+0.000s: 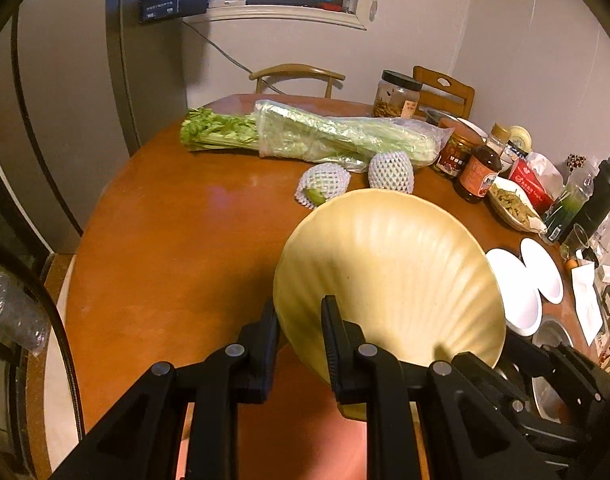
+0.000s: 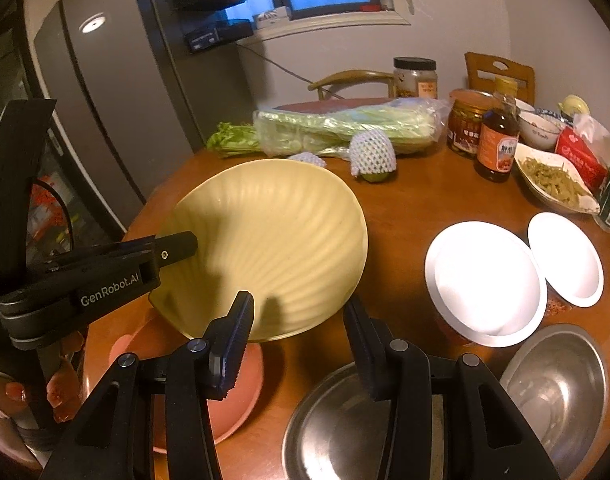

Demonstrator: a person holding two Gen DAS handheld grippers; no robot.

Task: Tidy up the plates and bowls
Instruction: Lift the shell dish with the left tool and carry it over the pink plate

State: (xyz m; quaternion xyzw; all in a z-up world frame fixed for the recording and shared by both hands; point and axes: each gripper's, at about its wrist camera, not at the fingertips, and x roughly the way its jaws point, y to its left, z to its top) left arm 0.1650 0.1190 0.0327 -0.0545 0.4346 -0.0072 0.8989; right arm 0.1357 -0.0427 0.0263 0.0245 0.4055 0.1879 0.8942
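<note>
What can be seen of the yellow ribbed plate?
The yellow ribbed plate is pale, matte, ceramic-looking, with shell-like fluting fanning from one edge. It is lifted and tilted above the pink plate, its rim clamped by the left gripper. The open right gripper is not touching it.

Dim warm light, fisheye-warped edges

Wooden table [image 2: 417, 208]: celery [image 2: 345, 126], white plates [image 2: 485, 280], steel bowls [image 2: 561, 384], jars [image 2: 465, 120].
</note>
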